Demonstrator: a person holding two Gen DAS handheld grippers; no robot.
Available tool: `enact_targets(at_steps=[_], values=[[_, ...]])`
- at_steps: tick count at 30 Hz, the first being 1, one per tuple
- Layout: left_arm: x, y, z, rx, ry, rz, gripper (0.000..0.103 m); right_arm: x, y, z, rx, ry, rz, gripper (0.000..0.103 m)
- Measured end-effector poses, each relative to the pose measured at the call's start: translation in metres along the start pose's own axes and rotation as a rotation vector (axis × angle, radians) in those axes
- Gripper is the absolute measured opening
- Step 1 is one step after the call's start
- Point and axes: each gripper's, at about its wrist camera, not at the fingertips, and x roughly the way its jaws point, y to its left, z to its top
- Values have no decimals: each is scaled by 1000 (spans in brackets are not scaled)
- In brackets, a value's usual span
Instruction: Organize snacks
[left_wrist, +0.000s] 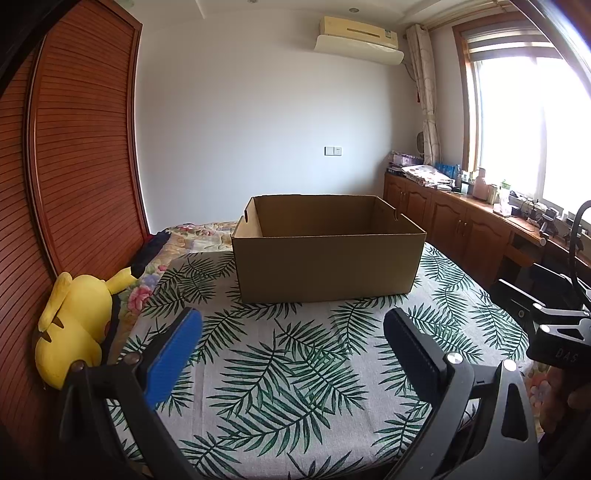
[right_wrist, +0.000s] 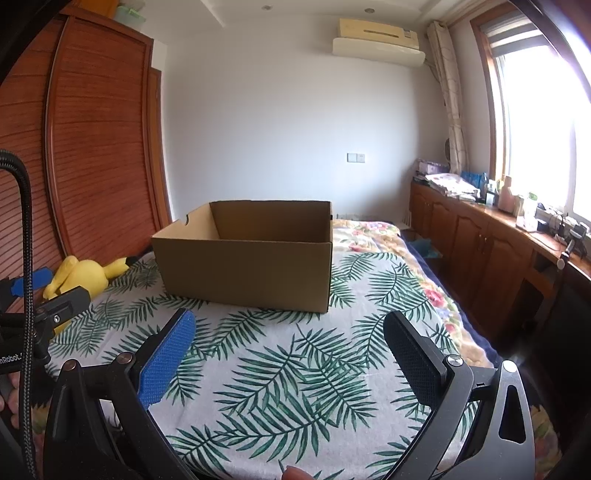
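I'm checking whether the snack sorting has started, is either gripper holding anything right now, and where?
Nothing is held. The left gripper and right gripper are both open over the leaf-print cloth, short of the cardboard box.

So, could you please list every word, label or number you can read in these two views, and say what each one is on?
"DAS": white letters on the black right gripper body at the left wrist view's right edge.
"nRobot": partial white print on the black left gripper body at the right wrist view's left edge.
Air conditioner sticker: too small to read.
Cardboard box: no print visible.
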Motion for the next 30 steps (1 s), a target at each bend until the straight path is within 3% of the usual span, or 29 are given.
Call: enact_targets(at_steps=[30], values=[[-4,0,5,3,-10,-6,100,-2,-2,2,4,-8,-4,103]])
